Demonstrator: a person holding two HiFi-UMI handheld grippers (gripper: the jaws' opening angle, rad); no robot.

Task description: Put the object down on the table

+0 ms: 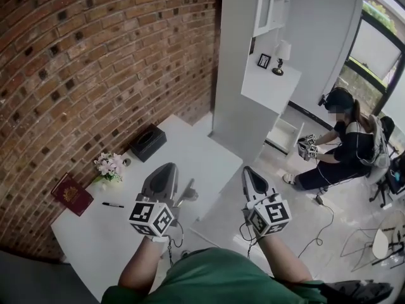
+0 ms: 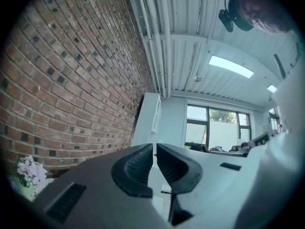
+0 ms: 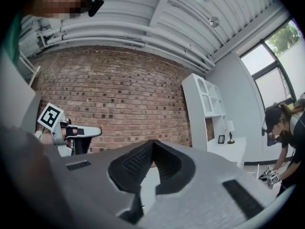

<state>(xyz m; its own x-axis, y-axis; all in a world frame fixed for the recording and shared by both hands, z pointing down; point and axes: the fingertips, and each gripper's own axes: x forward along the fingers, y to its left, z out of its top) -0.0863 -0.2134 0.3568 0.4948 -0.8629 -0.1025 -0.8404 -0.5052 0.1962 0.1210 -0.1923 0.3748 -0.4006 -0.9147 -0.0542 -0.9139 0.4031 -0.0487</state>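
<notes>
Holding nothing, the left gripper (image 1: pixel 169 167) and right gripper (image 1: pixel 248 171) both have jaws pressed together. No carried object is identifiable; the book (image 1: pixel 71 194) and pen (image 1: pixel 112 204) lie on the table (image 1: pixel 95 246). The put-down is probably complete, so the next move would be withdrawal. Only the head view shows the tabletop; both gripper views face brick wall and ceiling.

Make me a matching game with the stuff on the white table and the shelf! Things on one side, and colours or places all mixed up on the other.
Things:
1. book
2. flowers
3. lamp
4. box

Descriptions:
A. black, near the brick wall
B. on the white shelf, beside a small picture frame
C. dark red, at the left edge of the table
D. pale pink and white

Pairs: 1-C, 2-D, 3-B, 4-A.
</notes>
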